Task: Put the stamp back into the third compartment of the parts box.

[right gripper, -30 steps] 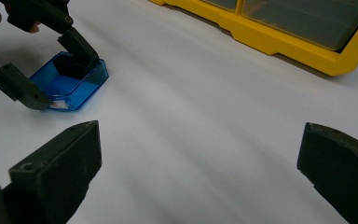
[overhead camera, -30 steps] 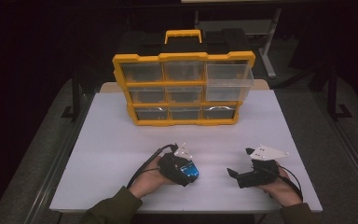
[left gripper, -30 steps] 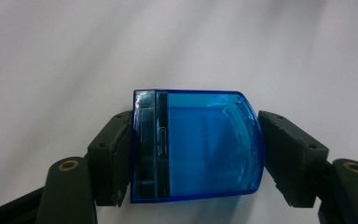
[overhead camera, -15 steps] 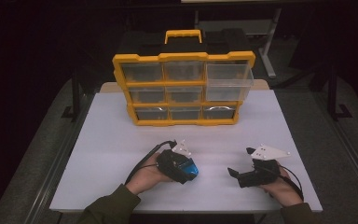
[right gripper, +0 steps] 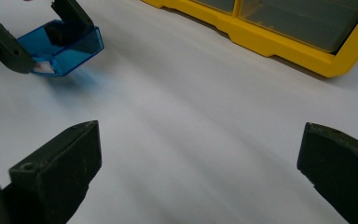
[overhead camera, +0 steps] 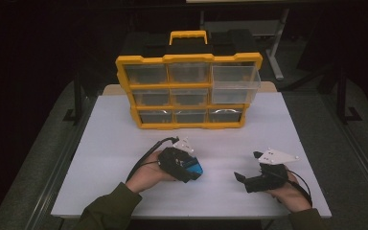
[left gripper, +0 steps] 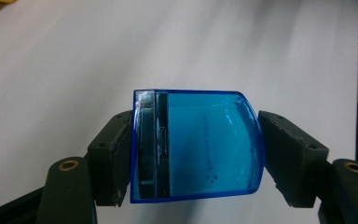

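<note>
Gripping a blue box (left gripper: 198,147), L gripper (left gripper: 196,154) is hiding its sides; label's too faint to read. R gripper (right gripper: 200,158) is gaping, holding nothing.

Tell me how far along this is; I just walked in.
Done: the clear top-right drawer of the yellow plastic organiser stands pulled out, and the left tongs are clamped on the translucent blue plastic box, just above the white table. Right tongs wait open. Left, probably: carrying the box to a drawer.

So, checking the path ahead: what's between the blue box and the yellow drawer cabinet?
Nothing: in the high view, bare table separates blue box from drawer cabinet.
</note>
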Available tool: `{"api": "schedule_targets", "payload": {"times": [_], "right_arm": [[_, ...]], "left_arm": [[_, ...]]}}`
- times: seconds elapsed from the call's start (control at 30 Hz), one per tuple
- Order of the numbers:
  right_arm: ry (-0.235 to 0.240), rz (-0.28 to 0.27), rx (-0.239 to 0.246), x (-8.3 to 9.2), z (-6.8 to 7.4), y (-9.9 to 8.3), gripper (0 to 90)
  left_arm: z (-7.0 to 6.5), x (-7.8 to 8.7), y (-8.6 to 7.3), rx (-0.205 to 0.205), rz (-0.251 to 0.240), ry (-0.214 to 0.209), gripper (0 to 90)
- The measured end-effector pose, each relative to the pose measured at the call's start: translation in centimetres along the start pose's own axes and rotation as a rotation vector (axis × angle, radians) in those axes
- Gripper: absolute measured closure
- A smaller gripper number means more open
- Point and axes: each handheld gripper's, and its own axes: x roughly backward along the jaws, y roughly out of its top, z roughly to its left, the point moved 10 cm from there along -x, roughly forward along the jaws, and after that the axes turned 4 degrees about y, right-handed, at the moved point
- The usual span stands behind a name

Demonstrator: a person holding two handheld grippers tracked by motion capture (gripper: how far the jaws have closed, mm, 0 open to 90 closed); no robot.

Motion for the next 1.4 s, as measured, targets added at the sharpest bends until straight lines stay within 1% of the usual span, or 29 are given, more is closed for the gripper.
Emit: {"api": "schedule_targets", "payload": {"times": [0.03, 0.1, 0.17, 0.2, 0.23, 0.27, 0.3, 0.33, 0.4, 0.47, 0.5, 0.7, 0.73, 0.8, 0.9, 0.97, 1.1, 1.23, 1.27, 1.33, 1.4], "right_arm": [[0.002, -0.001, 0.001, 0.0, 0.0, 0.0, 0.0], [-0.001, 0.001, 0.002, 0.0, -0.1, 0.0, 0.0], [0.001, 0.001, 0.003, 0.0, -0.1, -0.1, 0.0], [0.002, 0.001, 0.002, 0.0, 0.0, 0.0, 0.0], [0.004, 0.0, -0.001, 0.0, 0.0, 0.0, 0.0], [0.005, 0.0, 0.001, 0.0, 0.0, 0.0, 0.0], [0.006, 0.0, 0.001, 0.0, 0.0, 0.0, 0.0], [0.005, 0.0, 0.003, 0.0, 0.0, -0.1, 0.0], [0.006, 0.001, 0.005, 0.0, 0.0, -0.1, 0.0], [0.008, 0.0, 0.007, 0.0, 0.0, -0.1, 0.0], [0.009, 0.0, 0.007, -0.1, 0.0, -0.1, 0.0], [0.01, 0.0, 0.001, 0.0, 0.0, -0.1, 0.0], [0.01, 0.0, 0.001, 0.0, 0.0, -0.1, 0.0], [0.012, -0.002, 0.0, -0.1, 0.0, -0.1, 0.0], [0.012, 0.001, 0.003, -0.1, 0.0, -0.1, 0.0], [0.011, -0.002, 0.008, -0.1, 0.0, 0.0, 0.0], [0.012, 0.001, 0.0, 0.0, 0.0, -0.1, 0.0], [0.011, -0.002, -0.005, 0.0, 0.0, 0.0, 0.0], [0.012, 0.0, 0.0, 0.0, 0.0, -0.1, 0.0], [0.012, 0.001, -0.002, 0.0, 0.0, -0.1, 0.0], [0.012, 0.0, -0.003, 0.0, 0.0, -0.1, 0.0]], "left_arm": [[0.2, 0.2, 0.1, -0.012, 0.007, 0.0, 31.2], [0.1, 0.4, 0.4, 0.002, -0.003, -0.006, 31.3], [0.3, 0.6, 0.5, -0.009, 0.002, -0.006, 31.3], [0.2, 0.7, 0.8, 0.008, -0.011, -0.009, 31.2], [0.3, 0.8, 0.9, 0.009, -0.013, -0.013, 31.2], [0.4, 1.0, 1.0, 0.0, -0.013, -0.02, 31.3], [0.4, 1.2, 1.1, 0.004, -0.013, -0.02, 31.3], [0.5, 1.3, 1.3, 0.003, -0.011, -0.015, 31.2], [0.6, 1.5, 1.6, 0.009, -0.021, -0.014, 31.3], [0.7, 1.8, 1.7, -0.001, -0.012, -0.013, 31.3], [0.8, 1.8, 1.8, -0.002, -0.016, -0.017, 31.3], [1.1, 2.5, 2.4, -0.005, -0.014, -0.013, 31.2], [1.1, 2.7, 2.5, -0.014, -0.008, -0.012, 31.3], [1.2, 3.0, 2.8, -0.009, -0.015, -0.014, 31.3], [1.3, 3.4, 3.3, -0.01, -0.023, -0.023, 31.3], [1.4, 3.6, 3.4, -0.013, -0.019, -0.025, 31.2], [1.7, 4.1, 3.9, -0.011, -0.013, -0.037, 31.2], [1.9, 4.6, 4.5, -0.001, -0.024, -0.047, 31.3], [2.1, 4.7, 4.7, -0.013, -0.021, -0.048, 31.2], [2.1, 4.9, 4.9, -0.011, -0.021, -0.053, 31.2], [2.4, 5.1, 5.2, -0.023, -0.02, -0.054, 31.2]]}}
